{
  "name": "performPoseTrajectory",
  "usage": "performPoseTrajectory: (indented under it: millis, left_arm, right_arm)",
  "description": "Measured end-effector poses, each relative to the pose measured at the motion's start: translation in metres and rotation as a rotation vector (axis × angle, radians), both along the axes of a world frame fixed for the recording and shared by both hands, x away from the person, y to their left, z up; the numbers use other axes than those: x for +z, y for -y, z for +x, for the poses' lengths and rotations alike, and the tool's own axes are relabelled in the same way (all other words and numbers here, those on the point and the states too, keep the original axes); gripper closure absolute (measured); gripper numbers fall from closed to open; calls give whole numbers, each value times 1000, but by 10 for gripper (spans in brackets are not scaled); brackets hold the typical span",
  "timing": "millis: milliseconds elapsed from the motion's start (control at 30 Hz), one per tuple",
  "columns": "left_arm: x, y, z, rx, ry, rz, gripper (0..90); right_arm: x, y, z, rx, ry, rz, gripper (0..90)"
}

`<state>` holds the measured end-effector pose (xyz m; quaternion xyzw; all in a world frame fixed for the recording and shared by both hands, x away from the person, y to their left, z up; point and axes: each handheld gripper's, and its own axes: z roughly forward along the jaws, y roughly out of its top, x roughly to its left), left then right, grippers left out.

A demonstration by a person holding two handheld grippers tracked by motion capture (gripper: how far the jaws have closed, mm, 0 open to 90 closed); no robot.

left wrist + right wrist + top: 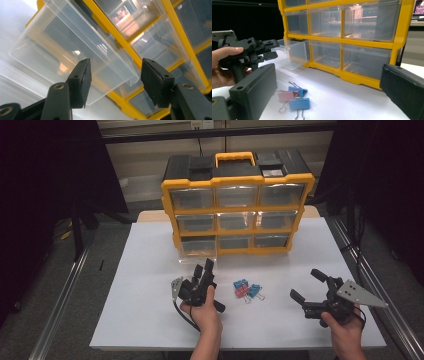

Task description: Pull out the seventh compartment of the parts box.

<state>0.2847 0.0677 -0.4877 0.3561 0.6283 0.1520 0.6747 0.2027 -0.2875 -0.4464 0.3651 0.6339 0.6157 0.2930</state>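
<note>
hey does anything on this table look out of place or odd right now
One thing: the bottom-left clear drawer of the yellow organizer is pulled partway out while the other drawers sit flush. The left claw is open just in front of it, not gripping it. Three binder clips, two blue and one pink, lie loose on the white table.

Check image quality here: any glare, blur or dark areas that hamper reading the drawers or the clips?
High view: the white table sheet is evenly lit, the surroundings fall to black, and the binder clips look small and soft. Left gripper view: the pulled-out clear drawer carries bright glare streaks and the near gripper is slightly soft. Right gripper view: the clips are sharp, with reflections on the organizer drawer fronts.
</note>
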Motion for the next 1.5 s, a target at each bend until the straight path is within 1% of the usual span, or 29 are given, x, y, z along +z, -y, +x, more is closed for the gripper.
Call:
performPoseTrajectory:
  millis: [67,100,133,167,200,300,367,400,433,500,533,567,600,633,667,733,800,900,967,1067,1100,1133,1200,1267,1300,1333,1400,1433,1500]
  left_arm:
    - [0,-1,-1,-23,10,47,369]
    - [-2,-4,-2,-48,14,99,344]
    - [-2,-4,-2,-48,14,99,325]
    - [-1,-2,-1,-32,15,79,311]
    - [-3,-7,-3,-68,20,139,301]
    - [-2,-7,-2,-60,25,158,273]
    - [-2,-8,-3,-84,42,199,244]
    - [-2,-9,-4,-97,40,235,237]
    - [-1,-8,-4,-99,44,243,224]
    - [-1,-9,-5,-119,55,287,199]
    - [-1,-10,-5,-132,57,294,187]
    - [-1,-9,-5,-116,54,302,175]
    - [0,-9,-5,-125,56,311,162]
    - [1,-10,-6,-152,56,326,151]
    - [1,-10,-5,-162,63,331,136]
    - [3,-10,-6,-187,77,372,104]
    - [6,-9,-6,-215,100,397,86]
    - [9,-8,-7,-263,113,443,64]
    - [11,-6,-6,-288,128,467,59]
    - [13,-5,-5,-348,141,484,58]
    - [14,-5,-5,-362,142,507,58]
    - [15,-4,-5,-374,148,516,58]
    - [16,-2,-4,-385,150,504,58]
    - [16,-2,-3,-412,157,534,58]
    - [16,-2,-3,-420,152,535,58]
    - [16,-2,-2,-437,165,541,59]
    - [16,-3,-1,-459,169,560,60]
    - [16,0,-1,-453,164,540,65]
    - [17,0,0,-485,166,560,70]
  right_arm:
    - [0,0,0,1,0,0,10]
    - [0,0,0,0,1,-1,10]
    - [0,0,0,0,1,-1,10]
    - [0,0,0,3,0,1,10]
    - [0,0,0,1,-1,-1,10]
    - [0,0,0,2,-2,-2,10]
    - [0,-1,0,3,-2,-2,10]
    - [0,-1,0,2,-2,-2,10]
    - [0,-1,0,2,-2,-2,10]
    - [0,-1,0,3,-2,-3,10]
    - [0,-1,0,3,-2,-5,10]
    - [0,-1,0,3,-2,-5,10]
    - [0,-1,0,2,-2,-4,10]
    - [0,-1,1,2,-1,-7,10]
    - [0,-1,1,3,-2,-6,10]
    - [0,-1,1,2,-2,-6,10]
    - [0,-1,1,3,-4,-5,10]
    - [-1,-1,1,4,-5,-6,10]
    - [-1,-1,1,6,-4,-5,10]
    - [-1,-1,1,6,-6,-5,10]
    - [-1,0,1,7,-5,-5,10]
    - [-1,0,1,5,-7,-5,10]
    - [-1,0,1,9,-10,-5,10]
    - [-1,1,1,9,-8,-2,9]
    - [-1,1,1,4,-8,-2,10]
    - [-1,1,1,5,-8,-3,9]
    - [-1,1,1,3,-8,-4,9]
    - [-1,1,1,3,-11,0,9]
    - [-1,2,1,6,-9,0,9]
